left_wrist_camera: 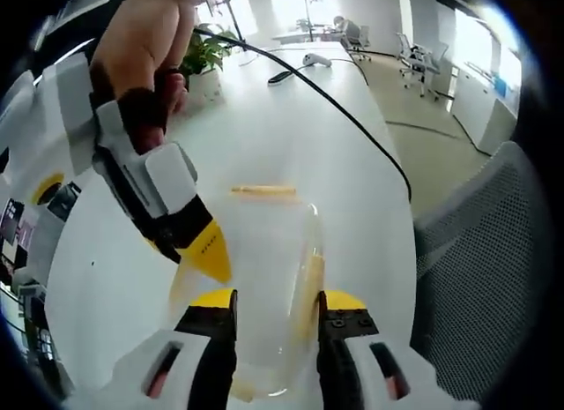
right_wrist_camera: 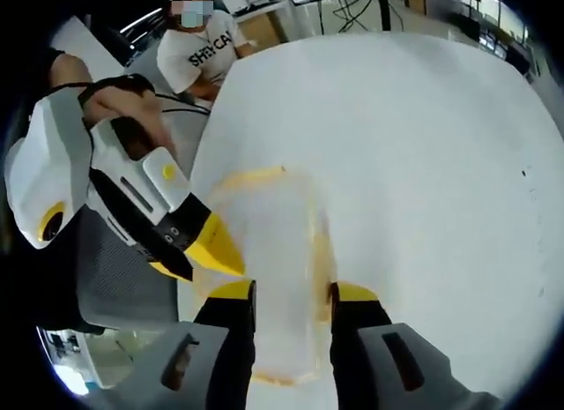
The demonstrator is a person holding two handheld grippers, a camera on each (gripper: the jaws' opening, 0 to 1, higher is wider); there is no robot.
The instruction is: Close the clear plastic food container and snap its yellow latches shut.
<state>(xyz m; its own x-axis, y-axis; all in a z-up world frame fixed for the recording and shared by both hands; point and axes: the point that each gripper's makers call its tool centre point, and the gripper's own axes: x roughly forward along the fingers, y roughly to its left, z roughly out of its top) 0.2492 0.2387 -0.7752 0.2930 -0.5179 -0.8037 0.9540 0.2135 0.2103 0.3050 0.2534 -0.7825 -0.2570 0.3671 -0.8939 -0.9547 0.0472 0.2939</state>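
Observation:
The clear plastic container (left_wrist_camera: 264,251) lies on the white table (left_wrist_camera: 282,128), its lid resting on top. One yellow latch (left_wrist_camera: 263,190) runs along its far end and another (left_wrist_camera: 310,282) along its right side. My left gripper (left_wrist_camera: 277,300) is open, its yellow-tipped jaws standing over the container's near end. My right gripper (left_wrist_camera: 211,256) reaches in from the upper left, its tip at the container's left edge. In the right gripper view the container (right_wrist_camera: 273,242) sits between the open jaws of my right gripper (right_wrist_camera: 292,293), and the left gripper (right_wrist_camera: 216,247) touches its left rim.
A black cable (left_wrist_camera: 352,119) runs down the table past a potted plant (left_wrist_camera: 204,53). A grey mesh chair (left_wrist_camera: 493,269) stands at the table's right edge. A person in a white T-shirt (right_wrist_camera: 198,48) is at the far side of the table (right_wrist_camera: 423,163).

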